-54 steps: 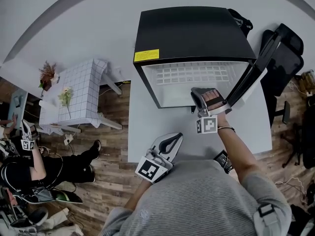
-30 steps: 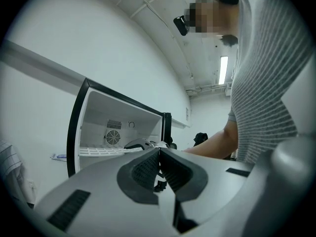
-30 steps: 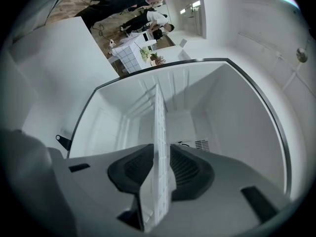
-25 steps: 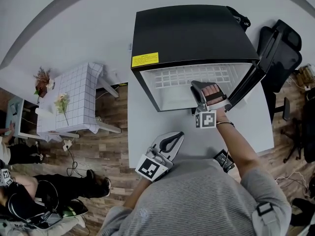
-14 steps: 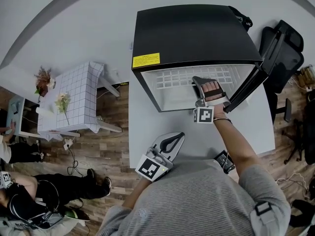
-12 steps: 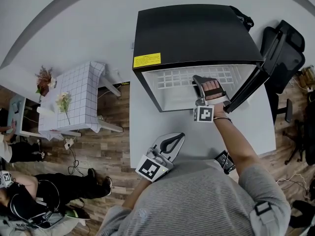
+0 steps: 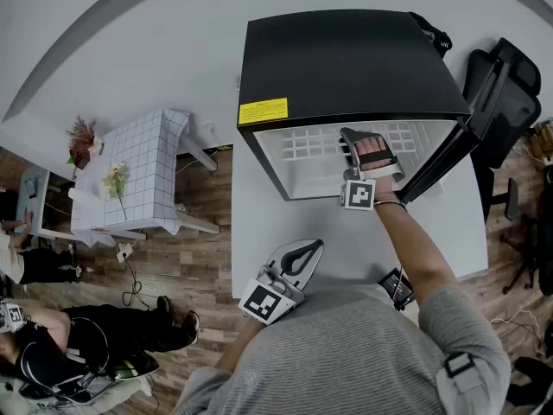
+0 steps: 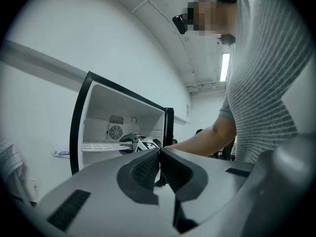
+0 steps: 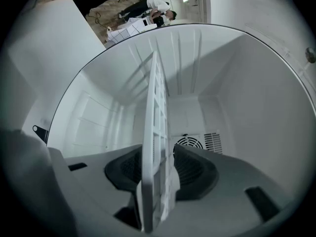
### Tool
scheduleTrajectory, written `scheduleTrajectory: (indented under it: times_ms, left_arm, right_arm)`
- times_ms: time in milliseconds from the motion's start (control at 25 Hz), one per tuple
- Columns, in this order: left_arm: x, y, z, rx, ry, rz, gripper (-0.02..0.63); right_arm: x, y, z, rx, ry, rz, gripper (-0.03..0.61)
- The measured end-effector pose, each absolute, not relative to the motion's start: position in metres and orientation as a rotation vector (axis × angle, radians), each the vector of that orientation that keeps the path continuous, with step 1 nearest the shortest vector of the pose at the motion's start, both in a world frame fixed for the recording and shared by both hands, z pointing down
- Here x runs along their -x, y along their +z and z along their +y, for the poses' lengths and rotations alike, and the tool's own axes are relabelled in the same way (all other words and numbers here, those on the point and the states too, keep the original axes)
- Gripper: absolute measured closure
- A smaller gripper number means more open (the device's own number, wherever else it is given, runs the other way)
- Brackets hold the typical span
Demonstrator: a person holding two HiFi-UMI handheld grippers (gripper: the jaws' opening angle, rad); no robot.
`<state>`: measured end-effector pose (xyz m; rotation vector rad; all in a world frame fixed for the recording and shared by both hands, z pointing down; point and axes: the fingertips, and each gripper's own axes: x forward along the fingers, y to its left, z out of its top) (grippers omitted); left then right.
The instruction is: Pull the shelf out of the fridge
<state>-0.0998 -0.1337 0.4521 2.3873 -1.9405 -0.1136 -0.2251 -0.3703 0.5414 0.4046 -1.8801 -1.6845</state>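
Two tools to check before any pull.

Right tool [image 7: 352, 141]: reaching into black compact fridge [image 7: 346, 59], jaws spread wide after just opening. Front edge of white wire-grid shelf [image 9: 157, 132] standing between both pads [image 9: 129, 168], unclamped, with a gap on either side.

Left tool [image 8: 159, 154]: jaws closed together on nothing, held near edge of pale grey desk [image 7: 259, 232], well behind right tool.

Shelf location: still fully inside fridge cavity, running ahead of right tool toward rear fan grille [image 9: 190, 143].

Likely faults from here:
- Drawing back before closing: pads sliding off shelf edge, shelf left in place.
- Clamping on thin front bar only: weak hold, probable slip under load. Seat deeper first.
- Pulling skewed or tilted: probable binding against side walls.
- Clearing cavity one-handed: far end likely to drop onto desk. Bring left tool under shelf in good time.
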Motion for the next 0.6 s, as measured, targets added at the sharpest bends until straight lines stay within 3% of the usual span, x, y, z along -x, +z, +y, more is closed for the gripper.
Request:
scheduleTrajectory:
  times_ms: [600]
  left_arm:
    - [0.104, 0.454, -0.143, -2.403, -0.116, -1.912, 0.603]
  right_arm:
    - [0.238, 0.552, -0.382, -0.438, -1.706, -1.866, 0.434]
